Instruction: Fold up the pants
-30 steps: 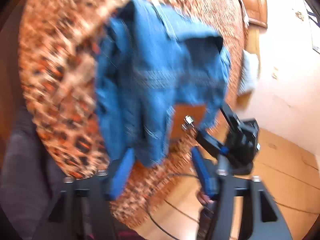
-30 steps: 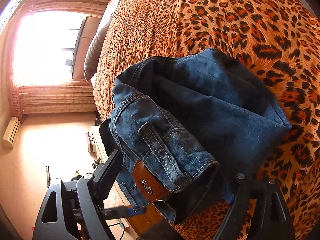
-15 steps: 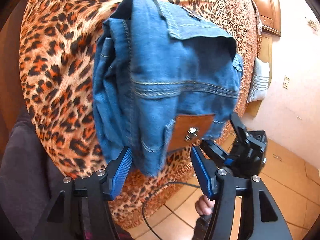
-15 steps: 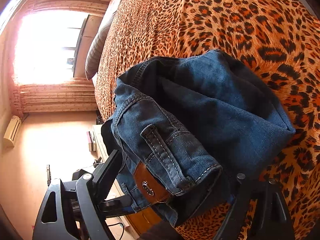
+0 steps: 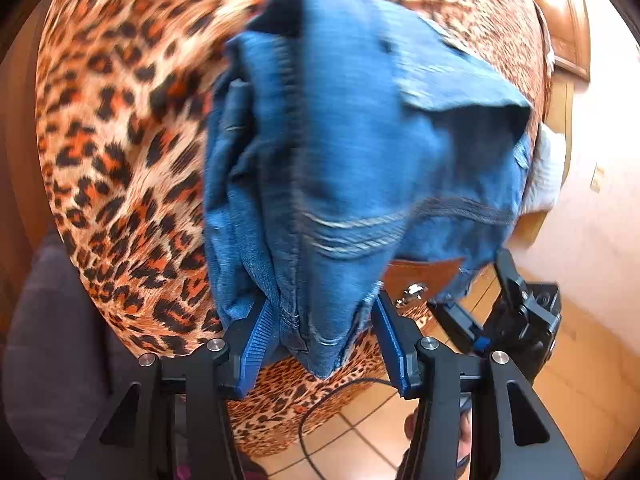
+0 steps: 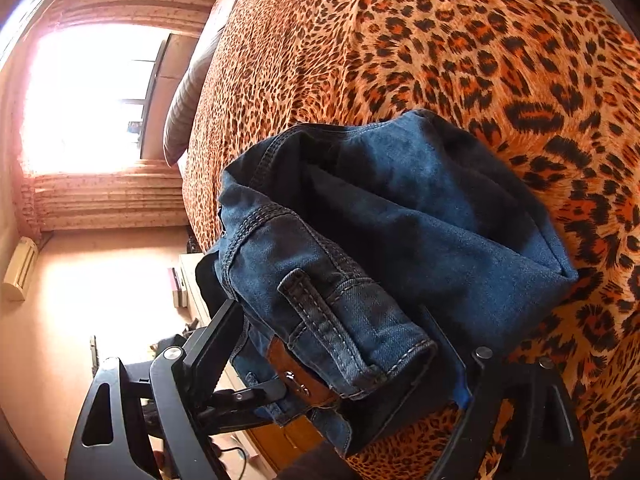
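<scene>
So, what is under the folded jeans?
Under the folded jeans lies the leopard-print bedspread; it shows on all sides except at the bed's edge. The part directly beneath the jeans is covered, so anything else there cannot be seen.

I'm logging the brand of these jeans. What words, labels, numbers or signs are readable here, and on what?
None can be read.
Brown leather patch on the jeans: only a metal ornament shows, no legible lettering.
Same patch in the left wrist view: blurred, partly hidden.
Books on the far shelf: too small.
</scene>
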`<state>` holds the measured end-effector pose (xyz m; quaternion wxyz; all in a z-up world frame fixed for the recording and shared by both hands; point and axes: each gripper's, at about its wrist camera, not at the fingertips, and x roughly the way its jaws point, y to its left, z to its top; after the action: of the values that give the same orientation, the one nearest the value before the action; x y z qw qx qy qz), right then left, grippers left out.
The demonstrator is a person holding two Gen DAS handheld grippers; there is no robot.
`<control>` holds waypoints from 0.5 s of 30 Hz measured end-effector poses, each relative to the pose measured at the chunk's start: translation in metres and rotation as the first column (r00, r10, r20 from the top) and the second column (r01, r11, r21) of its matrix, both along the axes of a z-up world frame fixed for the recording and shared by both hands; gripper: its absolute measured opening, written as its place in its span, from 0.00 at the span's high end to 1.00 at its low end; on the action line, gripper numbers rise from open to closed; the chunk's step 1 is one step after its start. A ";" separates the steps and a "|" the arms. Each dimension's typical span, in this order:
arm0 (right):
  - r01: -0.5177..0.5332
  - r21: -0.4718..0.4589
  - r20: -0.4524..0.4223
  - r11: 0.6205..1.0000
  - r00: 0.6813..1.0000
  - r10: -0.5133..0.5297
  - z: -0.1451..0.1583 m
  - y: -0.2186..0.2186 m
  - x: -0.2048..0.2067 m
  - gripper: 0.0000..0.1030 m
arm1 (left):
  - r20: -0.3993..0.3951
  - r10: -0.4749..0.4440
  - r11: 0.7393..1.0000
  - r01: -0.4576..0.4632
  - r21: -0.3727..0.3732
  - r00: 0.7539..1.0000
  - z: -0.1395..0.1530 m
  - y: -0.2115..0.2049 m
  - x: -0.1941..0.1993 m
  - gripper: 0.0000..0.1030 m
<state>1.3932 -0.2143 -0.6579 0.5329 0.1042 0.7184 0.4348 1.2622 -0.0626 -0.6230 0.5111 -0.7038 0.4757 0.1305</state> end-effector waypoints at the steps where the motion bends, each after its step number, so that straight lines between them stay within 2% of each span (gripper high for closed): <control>1: -0.024 -0.005 0.018 1.000 1.000 0.024 0.000 0.003 -0.002 0.15 | -0.004 -0.015 1.000 0.015 0.015 1.000 0.002 0.002 0.005 0.57; 2: -0.046 -0.009 0.043 0.999 0.998 0.047 0.002 0.008 -0.004 0.18 | -0.015 -0.038 0.999 0.039 0.034 0.999 0.002 0.005 0.005 0.73; 3: -0.056 -0.013 0.073 0.998 0.996 0.057 0.004 0.011 -0.005 0.23 | -0.021 -0.066 0.997 0.067 0.048 0.998 0.001 0.009 0.005 0.83; 4: -0.057 -0.016 0.086 0.998 0.995 0.058 0.004 0.014 -0.006 0.41 | -0.017 -0.085 0.994 0.085 0.061 0.996 0.004 0.012 0.005 0.84; 5: -0.056 0.002 0.052 0.998 0.997 0.056 0.004 0.021 -0.004 0.57 | -0.018 -0.098 0.992 0.099 0.080 0.995 0.010 0.017 0.004 0.89; 7: -0.014 0.059 -0.002 0.998 1.000 0.014 0.012 0.029 0.001 0.61 | 0.040 -0.106 0.985 0.100 0.140 0.994 0.042 0.026 0.004 0.90; 8: 0.027 0.135 -0.027 0.990 0.999 -0.024 0.027 0.032 0.004 0.62 | 0.063 -0.123 0.971 0.107 0.216 0.990 0.062 0.034 0.002 0.90; 9: 0.079 0.245 -0.060 0.966 0.996 -0.066 0.044 0.031 0.007 0.65 | 0.067 -0.154 0.936 0.124 0.329 0.986 0.086 0.041 0.002 0.88; 10: 0.112 0.309 -0.076 0.945 0.993 -0.093 0.055 0.028 0.010 0.65 | 0.061 -0.196 0.880 0.148 0.451 0.979 0.105 0.046 0.001 0.88; 11: 0.147 0.347 -0.079 0.926 0.989 -0.127 0.064 0.022 0.012 0.65 | 0.037 -0.229 0.829 0.175 0.530 0.973 0.113 0.045 0.001 0.86; 12: 0.175 0.363 -0.087 0.915 0.984 -0.154 0.065 0.016 0.014 0.65 | -0.025 -0.264 0.763 0.225 0.606 0.964 0.114 0.045 -0.002 0.85; 13: 0.195 0.356 -0.096 0.914 0.980 -0.171 0.059 0.007 0.013 0.65 | -0.086 -0.305 0.721 0.289 0.630 0.948 0.106 0.044 -0.003 0.85; 14: 0.190 0.285 -0.074 0.939 0.982 -0.176 0.042 -0.001 0.010 0.62 | -0.144 -0.371 0.706 0.379 0.598 0.917 0.082 0.038 -0.007 0.85; 15: 0.177 0.225 -0.048 0.958 0.984 -0.171 0.030 -0.005 0.008 0.62 | -0.173 -0.407 0.716 0.431 0.550 0.897 0.062 0.033 -0.007 0.85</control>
<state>1.4008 -0.2196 -0.6276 0.5436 0.2337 0.6590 0.4644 1.2548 -0.0298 -0.5610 0.7058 -0.3873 0.5705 0.1626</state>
